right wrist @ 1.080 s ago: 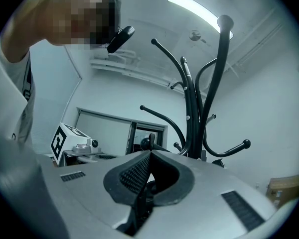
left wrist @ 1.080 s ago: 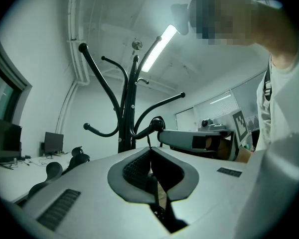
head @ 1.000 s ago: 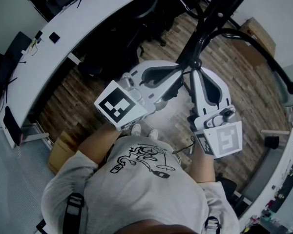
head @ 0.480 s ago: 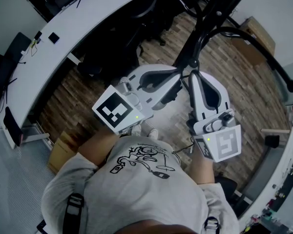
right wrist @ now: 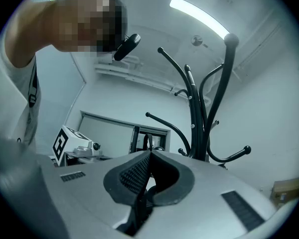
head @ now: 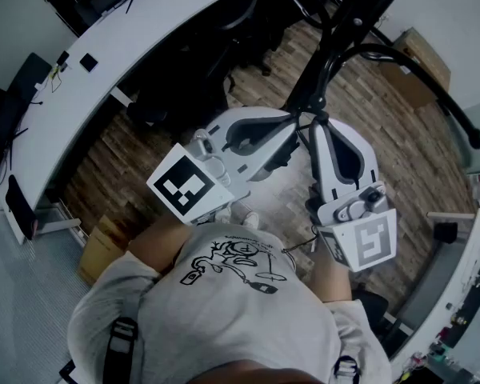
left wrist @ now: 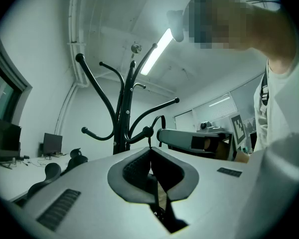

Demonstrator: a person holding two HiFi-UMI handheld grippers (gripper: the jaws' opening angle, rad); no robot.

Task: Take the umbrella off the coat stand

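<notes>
Left tongs point(left wrist: 149, 152) are pressing shut, tip to tip. A thin umbrella strap point(left wrist: 149, 141) is hanging from a hook of the coat stand point(left wrist: 121, 113) down to those tips. Right tongs point(right wrist: 149, 156) are sitting shut just below the strap's loop. The umbrella body is not showing.

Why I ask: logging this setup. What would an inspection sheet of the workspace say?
Surface: wood floor.
Job's things: stand, upright; black loop by its arms.
Clutter: boxes on the floor.
Tools: left tool jaws together, empty; right tool jaws together, seemingly on the loop.
Cables: some on the desk.
Surroundings: chairs, ceiling light.
</notes>
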